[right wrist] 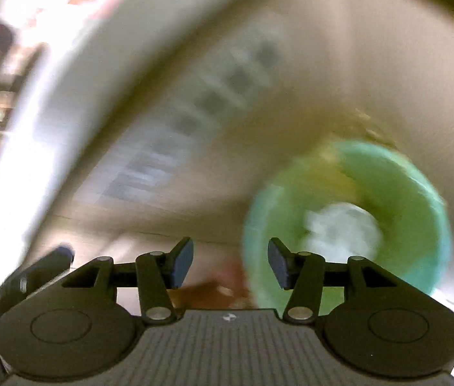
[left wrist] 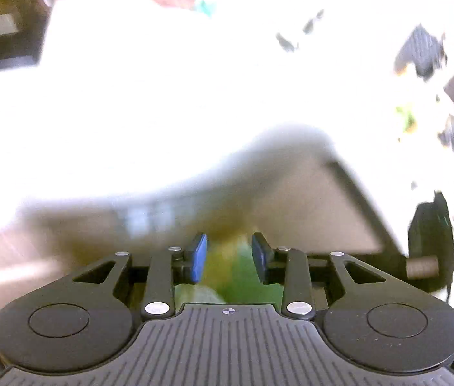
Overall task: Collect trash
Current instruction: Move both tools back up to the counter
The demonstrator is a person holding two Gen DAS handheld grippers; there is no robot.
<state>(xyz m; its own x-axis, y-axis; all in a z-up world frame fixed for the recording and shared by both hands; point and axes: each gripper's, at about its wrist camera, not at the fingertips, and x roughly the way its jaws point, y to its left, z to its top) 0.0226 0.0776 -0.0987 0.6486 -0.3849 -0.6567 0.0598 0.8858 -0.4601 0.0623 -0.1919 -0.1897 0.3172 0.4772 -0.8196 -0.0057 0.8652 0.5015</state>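
In the right wrist view I look down into a beige bin [right wrist: 323, 64] with a white rim [right wrist: 66, 80]. A green cup [right wrist: 388, 177] lies in it, a white crumpled wad [right wrist: 343, 231] in its mouth. My right gripper [right wrist: 231, 267] is open over the bin, with nothing between its blue pads. The left wrist view is blurred and overexposed. My left gripper [left wrist: 229, 257] has its pads apart above the bin wall [left wrist: 307, 199]. A smeared green shape [left wrist: 243, 276] shows behind and below the gap, and the pads do not press on it.
A brownish patch [right wrist: 214, 286] lies at the bin's bottom. A dark rod-like thing [right wrist: 33, 273] reaches in at the lower left. In the left view, dark scraps [left wrist: 288, 41] and a dark object [left wrist: 423, 51] lie on a bright white surface, with dark furniture [left wrist: 1, 25] at top left.
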